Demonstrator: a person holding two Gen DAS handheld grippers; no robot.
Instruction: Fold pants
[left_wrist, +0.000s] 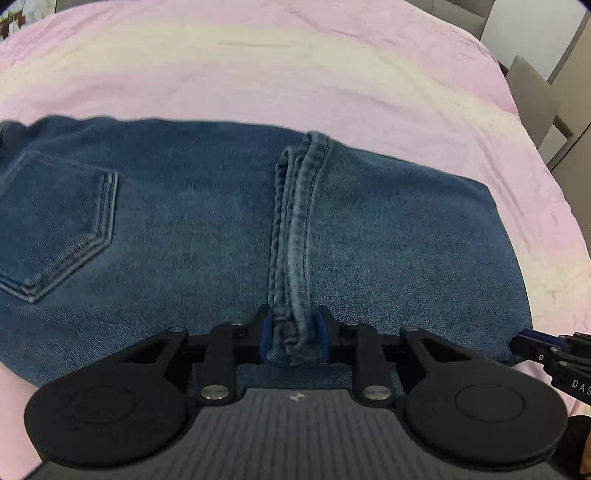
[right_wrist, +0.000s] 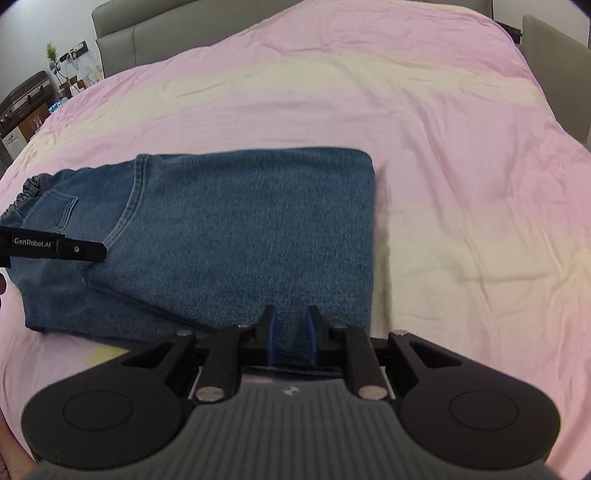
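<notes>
Left gripper (left_wrist: 293, 334): blue pads closed to a narrow gap, pinching the bunched leg hems (left_wrist: 295, 236) of the jeans (left_wrist: 184, 221) at their near edge. The hem band runs as a paler ridge away from the pads across the denim. Right gripper (right_wrist: 290, 332): pads likewise drawn in, clamped on a fold of the same jeans at the near edge, close to their right corner.

Jeans lie folded lengthwise and doubled over on the pink bedspread (right_wrist: 443, 147), in the near half of the bed. Back pocket (left_wrist: 55, 225) sits left of the hem band; gathered waistband (right_wrist: 27, 188) is at the far left end of the jeans. Folded right edge of the jeans is straight and square.

Each gripper shows in the other's view: the right one enters just right of the jeans' near corner, the left one reaches over the jeans from the left, near the pocket.

Surface: bedspread pink with broad pale yellowish bands, lightly creased, more so to the right of the jeans.

Room: grey padded headboard (right_wrist: 147, 40) beyond the jeans at the far edge of the bed; left of it a small plant (right_wrist: 55, 62) and dark furniture (right_wrist: 22, 107). Grey upholstered chair (left_wrist: 532, 99) stands right of the bed.
</notes>
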